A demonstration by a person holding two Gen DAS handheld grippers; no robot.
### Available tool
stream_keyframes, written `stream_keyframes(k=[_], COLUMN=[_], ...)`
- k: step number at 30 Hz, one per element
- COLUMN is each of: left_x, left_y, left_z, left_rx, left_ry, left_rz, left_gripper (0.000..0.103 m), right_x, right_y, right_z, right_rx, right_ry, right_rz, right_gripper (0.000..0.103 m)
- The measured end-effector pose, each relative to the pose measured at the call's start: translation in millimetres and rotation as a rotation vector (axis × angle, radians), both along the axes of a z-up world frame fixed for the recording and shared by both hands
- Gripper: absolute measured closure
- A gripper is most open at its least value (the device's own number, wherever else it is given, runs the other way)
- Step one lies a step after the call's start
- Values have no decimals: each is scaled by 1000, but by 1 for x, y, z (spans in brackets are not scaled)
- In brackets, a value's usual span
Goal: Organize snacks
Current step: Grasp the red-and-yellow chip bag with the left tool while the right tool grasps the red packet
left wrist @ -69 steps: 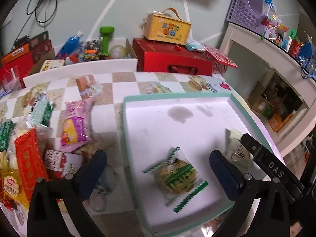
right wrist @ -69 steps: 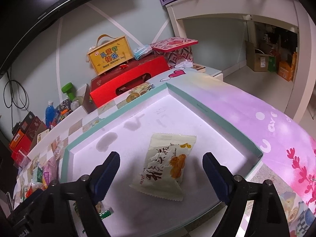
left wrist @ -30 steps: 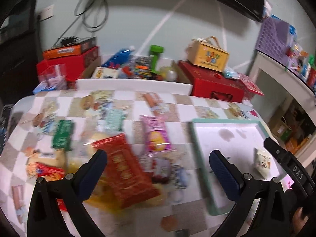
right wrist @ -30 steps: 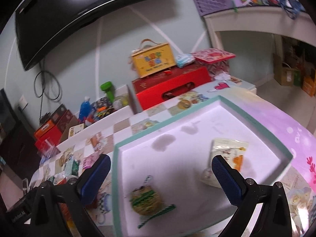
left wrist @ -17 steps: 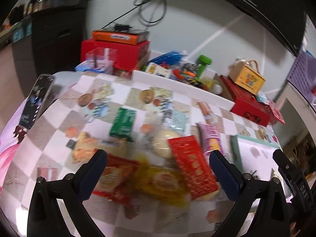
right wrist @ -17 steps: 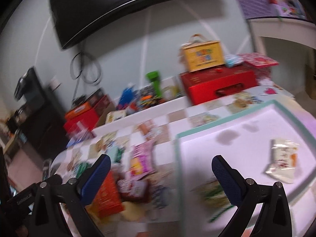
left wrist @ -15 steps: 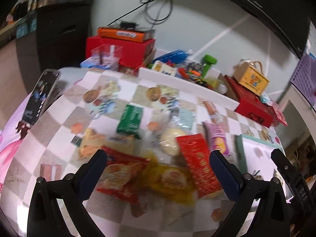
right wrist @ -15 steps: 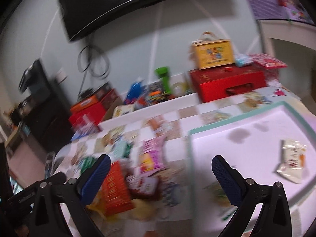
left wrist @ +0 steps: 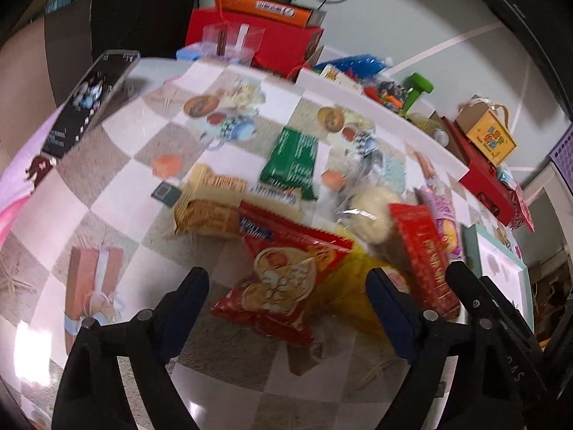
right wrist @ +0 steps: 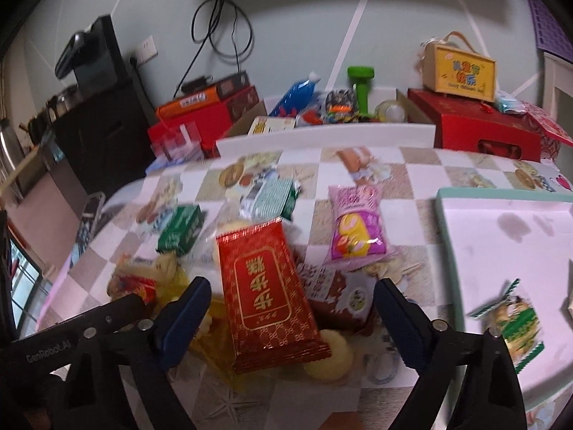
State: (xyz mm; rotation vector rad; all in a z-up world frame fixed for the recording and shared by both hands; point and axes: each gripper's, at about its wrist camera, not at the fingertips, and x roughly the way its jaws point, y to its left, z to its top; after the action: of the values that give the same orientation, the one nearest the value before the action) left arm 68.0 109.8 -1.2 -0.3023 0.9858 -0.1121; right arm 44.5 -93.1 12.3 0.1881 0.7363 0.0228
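Note:
A heap of snack packs lies on the checked tablecloth. My left gripper (left wrist: 286, 308) is open and empty, just above a red snack bag (left wrist: 286, 279) with a yellow pack beside it. My right gripper (right wrist: 290, 311) is open and empty over a red and gold flat pack (right wrist: 265, 294). A pink and yellow pack (right wrist: 356, 229), a green pack (right wrist: 181, 229) and a teal pack (right wrist: 272, 195) lie beyond. The white tray with a teal rim (right wrist: 444, 222) at the right holds a green-striped round snack (right wrist: 515, 319).
A phone (left wrist: 89, 104) lies at the table's left edge. Red boxes (right wrist: 476, 129), a yellow handled box (right wrist: 462, 68) and a white bin of toys (right wrist: 322, 136) stand along the back wall. A black cabinet (right wrist: 96, 132) is at the left.
Both grippers have swung left from the tray to the snack heap and come lower over it. They stayed open and empty.

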Motion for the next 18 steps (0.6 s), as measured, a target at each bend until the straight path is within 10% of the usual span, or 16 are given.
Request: stream_keyframes(k=[18], left_x=[6], left_y=[4], left_z=[-17], left_rx=[-68], left_ry=[28], left_rz=[-10], left_gripper=[38], right_x=[7], right_y=[17], right_z=[-19], right_rx=[-67], right_ry=[59], right_rz=[49], right_gripper=[39])
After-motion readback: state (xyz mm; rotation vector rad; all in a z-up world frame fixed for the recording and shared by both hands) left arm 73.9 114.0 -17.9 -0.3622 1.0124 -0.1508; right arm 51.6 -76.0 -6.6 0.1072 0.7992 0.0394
